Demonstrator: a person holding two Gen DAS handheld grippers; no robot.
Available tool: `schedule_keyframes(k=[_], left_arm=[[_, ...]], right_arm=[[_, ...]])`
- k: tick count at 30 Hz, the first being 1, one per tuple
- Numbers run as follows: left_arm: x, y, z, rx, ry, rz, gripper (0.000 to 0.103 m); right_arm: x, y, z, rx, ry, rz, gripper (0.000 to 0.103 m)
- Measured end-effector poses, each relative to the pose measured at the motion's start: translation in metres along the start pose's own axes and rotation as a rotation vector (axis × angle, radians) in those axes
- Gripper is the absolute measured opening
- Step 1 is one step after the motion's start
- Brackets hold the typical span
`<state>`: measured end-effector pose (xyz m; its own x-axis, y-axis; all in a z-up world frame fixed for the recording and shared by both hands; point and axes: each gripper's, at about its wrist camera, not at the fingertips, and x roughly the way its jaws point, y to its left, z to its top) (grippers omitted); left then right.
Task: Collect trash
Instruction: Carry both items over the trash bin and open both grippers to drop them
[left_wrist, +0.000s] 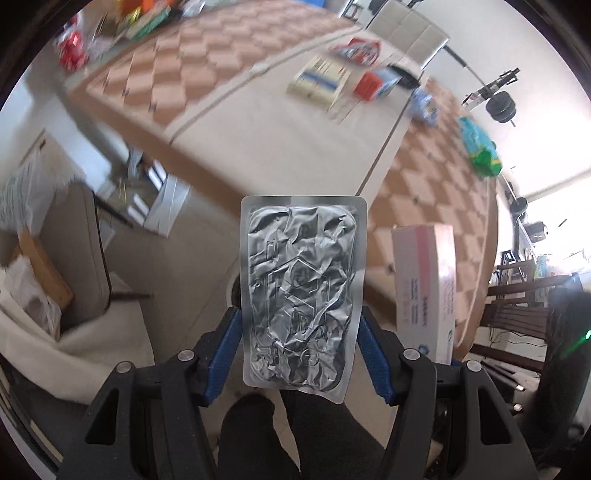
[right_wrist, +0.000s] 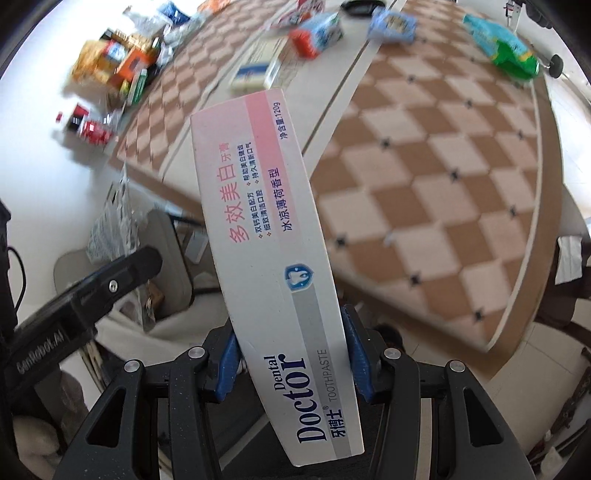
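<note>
Brown-and-cream checkered cloth covers the long table (right_wrist: 424, 155), a plain cream strip running down its middle. Blurred boxes and packets lie scattered at its far end. Past its near edge, the left gripper (left_wrist: 299, 350) clamps a crumpled silver foil pouch (left_wrist: 301, 291), and the right gripper (right_wrist: 291, 354) clamps a white-and-pink toothpaste carton (right_wrist: 266, 221).

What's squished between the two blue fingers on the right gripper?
A white and pink toothpaste box, clamped between the right gripper's blue fingers. The right wrist view shows it.
</note>
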<state>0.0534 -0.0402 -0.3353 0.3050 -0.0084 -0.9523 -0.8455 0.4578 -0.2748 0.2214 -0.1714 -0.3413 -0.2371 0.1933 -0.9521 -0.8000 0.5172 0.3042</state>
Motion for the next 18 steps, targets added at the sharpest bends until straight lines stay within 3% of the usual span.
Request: schedule_keyframes(k=[5,10,18], left_arm=[[0.074,0.045,-0.029,-0.079,0.138,-0.047,0.06],[0.175,0.075,-0.033,-0.144,0.244,-0.064,0.06],[0.331,0.088,-0.017,-0.089,0.36,-0.066,0.06]], right_arm=[[0.089,0.004,-0.063,0.005,0.176,-0.035,0.052],[0.191,-0.024,-0.096,0.071,0.31,-0.084,0.052],[0.344,-0.098,-0.083,0.234,0.35,-0.137,0.052]])
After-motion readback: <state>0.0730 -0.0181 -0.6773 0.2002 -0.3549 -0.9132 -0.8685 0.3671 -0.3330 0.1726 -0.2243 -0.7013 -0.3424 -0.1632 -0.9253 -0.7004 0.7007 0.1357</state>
